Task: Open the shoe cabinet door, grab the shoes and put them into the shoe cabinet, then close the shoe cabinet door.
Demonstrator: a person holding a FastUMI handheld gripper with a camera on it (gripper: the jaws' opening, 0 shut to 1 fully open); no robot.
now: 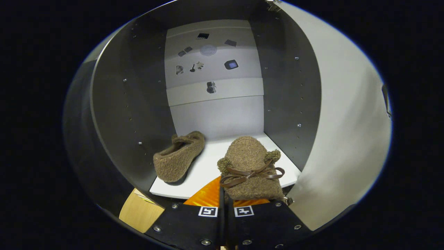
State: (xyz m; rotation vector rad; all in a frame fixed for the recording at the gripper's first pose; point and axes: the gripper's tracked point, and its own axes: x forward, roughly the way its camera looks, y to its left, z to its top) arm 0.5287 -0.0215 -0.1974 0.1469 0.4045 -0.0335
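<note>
2 fuzzy brown slippers in play, and we go left to right. On the near left, a pale wooden surface point(138, 211) peeks in below the cabinet's dark left wall point(118, 114), which is dotted with small screws and peg holes. Next comes the first slipper point(178, 158), already resting on the white shelf point(204, 170) inside the shoe cabinet, its heel toward us near the shelf's front edge and its toe angled away toward the pale back panel point(215, 86). That back panel carries several small dark shapes, too small to make out. Moving to the middle, the gripper point(225, 222) has its 2 black fingers point(194, 225) drawn together with only a thin dark slit between them, and the second slipper point(251, 170) sits right at their tips, a brown ribbon bow point(248, 174) across its top and its toe reaching forward over the shelf's front edge. Whether both fingers actually press on its heel I cannot tell, because the slipper hides the tips. Something bright orange point(208, 194) shows beneath it, just ahead of the fingers. Off to the right, the cabinet's dark right wall point(288, 97), and beyond it the white door point(343, 121) swung wide open.
</note>
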